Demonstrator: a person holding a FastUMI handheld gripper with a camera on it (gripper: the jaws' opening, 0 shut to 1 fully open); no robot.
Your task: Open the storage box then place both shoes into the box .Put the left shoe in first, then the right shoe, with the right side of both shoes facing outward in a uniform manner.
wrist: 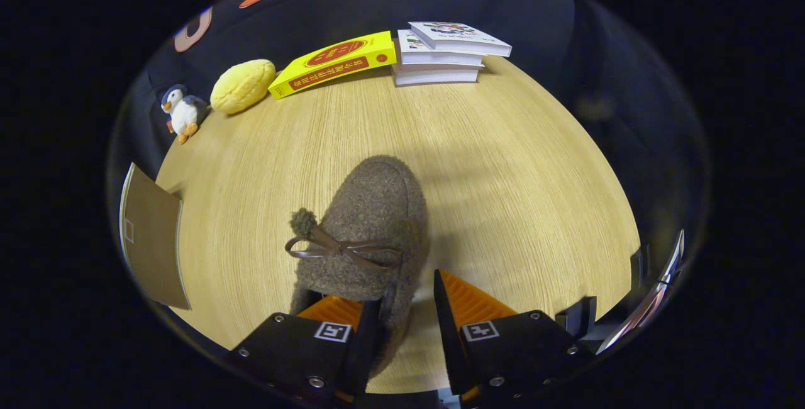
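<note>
My tongs (402,308) at the heel of a fuzzy brown slipper shoe (371,226) — jaws apart.
Left finger sits inside its opening, right finger outside, not touching; pompom and thin bow on top — toe pointing away across the pale wooden table (503,163).

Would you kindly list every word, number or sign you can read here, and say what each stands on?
Yellow book: red print on the cover, too blurred to read.
Stacked books: cover print too small to read.
Claw: square coded tags, no words; its fingers stand open astride the slipper's heel wall.
No text here is clear enough to quote.
</note>
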